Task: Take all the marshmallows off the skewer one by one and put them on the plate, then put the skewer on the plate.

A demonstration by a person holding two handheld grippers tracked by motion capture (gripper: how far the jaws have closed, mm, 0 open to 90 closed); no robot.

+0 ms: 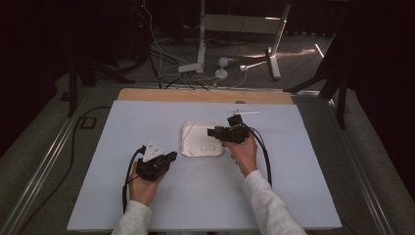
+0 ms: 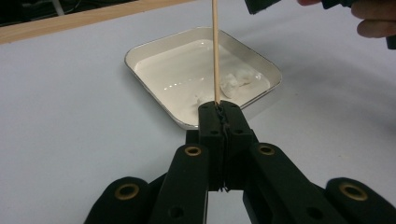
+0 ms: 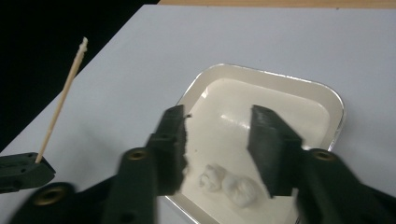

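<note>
Nearest you in the high view, your left gripper [image 1: 169, 157] rests low on the pale blue table [image 1: 122, 196], just short of the white tray [image 1: 188, 128]. Its own view shows what the high view barely resolves: the jaws are clamped together on a thin wooden skewer [image 2: 215, 51], which stands straight up out of the pads. The right gripper view catches that same skewer from the side, with a frayed whitish tip. Farther on, your right gripper [image 3: 218, 140] hovers over the tray, jaws apart with nothing pressed between them. Below the gap lie two small white lumps [image 3: 229, 184] at one edge of the tray; the high view shows them as faint specks. Beyond the tray runs the table's wooden edge [image 1: 205, 95].
</note>
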